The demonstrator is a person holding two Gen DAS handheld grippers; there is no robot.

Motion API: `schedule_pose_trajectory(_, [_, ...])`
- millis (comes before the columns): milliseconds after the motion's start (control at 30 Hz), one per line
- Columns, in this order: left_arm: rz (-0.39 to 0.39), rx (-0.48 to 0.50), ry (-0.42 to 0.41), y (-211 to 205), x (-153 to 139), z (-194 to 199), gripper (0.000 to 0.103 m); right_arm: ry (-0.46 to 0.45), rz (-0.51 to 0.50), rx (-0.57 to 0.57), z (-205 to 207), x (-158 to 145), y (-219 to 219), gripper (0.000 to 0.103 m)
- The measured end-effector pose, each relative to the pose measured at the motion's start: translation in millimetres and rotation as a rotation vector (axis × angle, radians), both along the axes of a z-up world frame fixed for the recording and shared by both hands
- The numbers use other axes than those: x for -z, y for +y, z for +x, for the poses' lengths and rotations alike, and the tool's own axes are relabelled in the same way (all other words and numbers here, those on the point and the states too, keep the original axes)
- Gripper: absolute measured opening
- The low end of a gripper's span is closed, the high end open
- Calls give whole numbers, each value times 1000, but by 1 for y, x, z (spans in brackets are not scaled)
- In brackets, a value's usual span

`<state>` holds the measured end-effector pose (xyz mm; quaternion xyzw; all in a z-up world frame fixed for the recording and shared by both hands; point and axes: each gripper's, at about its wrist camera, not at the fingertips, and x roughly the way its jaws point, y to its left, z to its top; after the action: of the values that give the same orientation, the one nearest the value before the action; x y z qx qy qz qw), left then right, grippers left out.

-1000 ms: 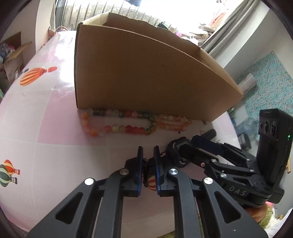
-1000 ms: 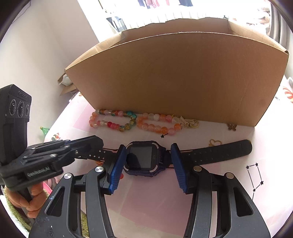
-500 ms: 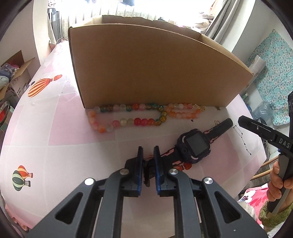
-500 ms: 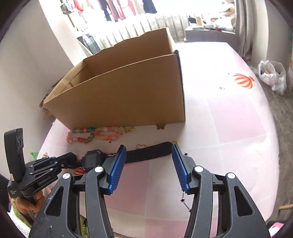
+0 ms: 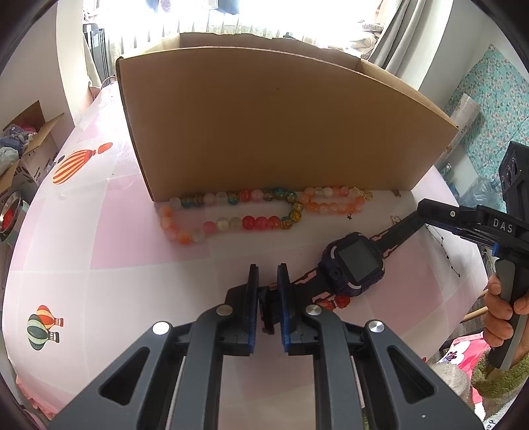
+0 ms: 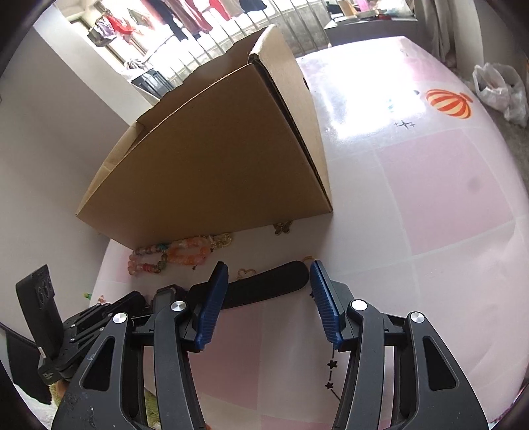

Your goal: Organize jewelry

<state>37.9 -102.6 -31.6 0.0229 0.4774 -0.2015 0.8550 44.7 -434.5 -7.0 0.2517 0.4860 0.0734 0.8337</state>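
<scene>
Since a second ago, the right gripper has been drawn off the dark blue square-faced smartwatch toward its smooth strap tip, half open, nothing gripped. One strap end is pinched by the nearly closed left gripper. The watch lies on the glossy pink bench before the brown cardboard box.

I am working in a home, in a lived-in room. My table carries a pink cloth printed with hot-air balloons. Laundry hangs at the barred window, a curtain hangs beside it, and a cardboard box of clothes sits on the floor.
</scene>
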Motion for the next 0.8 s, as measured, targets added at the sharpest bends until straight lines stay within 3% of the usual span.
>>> schedule_pose_trajectory(200, [4, 2, -2, 3, -2, -1, 11, -45, 58, 8, -7, -10, -8, 50])
schedule_pose_trajectory(400, [2, 0, -3, 2, -1, -1, 11, -101, 263, 25, -9, -9, -20, 49])
schedule_pose_trajectory(667, [5, 0, -4, 3, -1, -1, 11, -79, 486, 83, -4, 12, -30, 49])
schedule_pose_trajectory(733, [6, 0, -5, 2, -1, -1, 11, -76, 456, 87, -2, 11, -28, 49])
schedule_pose_trajectory(800, [6, 0, -5, 2, -1, -1, 11, -74, 363, 82, -1, 3, -24, 49])
